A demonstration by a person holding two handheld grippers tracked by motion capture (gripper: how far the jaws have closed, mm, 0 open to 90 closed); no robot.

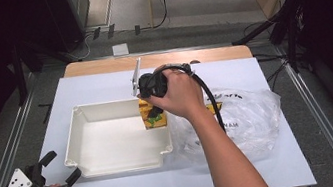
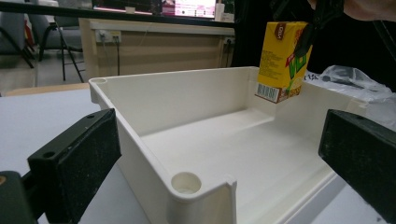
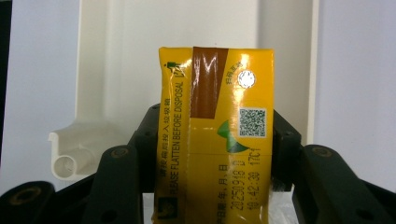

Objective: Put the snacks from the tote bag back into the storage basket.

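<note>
A yellow drink carton (image 1: pixel 152 116) (image 2: pixel 283 60) (image 3: pixel 215 135) hangs over the right edge of the white tray (image 1: pixel 88 151) (image 2: pixel 196 107) (image 3: pixel 100 70). My right gripper (image 1: pixel 153 106) (image 3: pixel 215 154) is shut on the carton, its black jaws pressing both sides, and the carton's top with a brown strip and foil straw hole faces the camera. My left gripper (image 1: pixel 62 168) (image 2: pixel 219 158) rests open at the table's near left corner, nothing between its pads (image 2: pixel 79 158), pointing at the tray's near corner.
A crumpled clear plastic bag (image 1: pixel 239 117) (image 2: pixel 355 79) lies right of the tray on the white table cover (image 1: pixel 102 86). A cable (image 1: pixel 207 94) trails from the right gripper over the bag. The floor beyond holds stands and cables.
</note>
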